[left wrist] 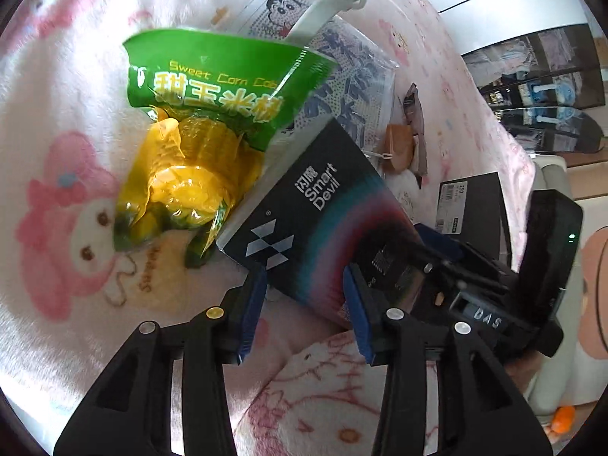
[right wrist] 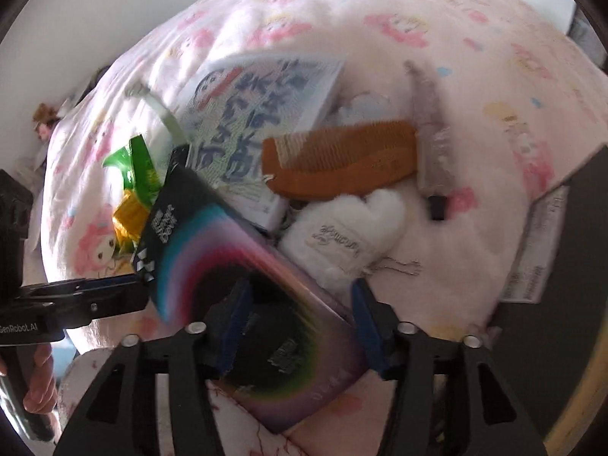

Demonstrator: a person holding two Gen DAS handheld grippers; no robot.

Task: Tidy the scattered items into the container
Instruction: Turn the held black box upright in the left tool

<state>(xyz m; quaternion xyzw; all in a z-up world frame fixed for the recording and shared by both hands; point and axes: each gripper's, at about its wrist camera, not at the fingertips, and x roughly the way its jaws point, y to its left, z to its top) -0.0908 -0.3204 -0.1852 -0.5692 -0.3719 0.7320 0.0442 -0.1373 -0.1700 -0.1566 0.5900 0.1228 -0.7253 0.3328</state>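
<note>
A black Smart Devil box [left wrist: 323,205] lies tilted on the pink cartoon blanket [left wrist: 76,95]. My left gripper [left wrist: 304,311] stands open, with the box's near corner between its blue pads. From the right wrist view the same box [right wrist: 228,250] looks blurred under my right gripper [right wrist: 300,323], whose jaws are wide apart over its lower end. The left gripper [right wrist: 142,281] meets the box's left corner there. A green and yellow sweet corn packet [left wrist: 197,133] lies left of the box. The black container [right wrist: 570,247] with a white label sits at the right edge.
Beyond the box lie a comic book [right wrist: 258,114], an orange comb [right wrist: 342,159], a white fluffy mitten [right wrist: 342,228], a grey wrapped bar [right wrist: 431,133] and a white strap [left wrist: 323,11]. A hand [right wrist: 38,380] grips the left tool's handle. Shelves [left wrist: 539,87] stand past the bed.
</note>
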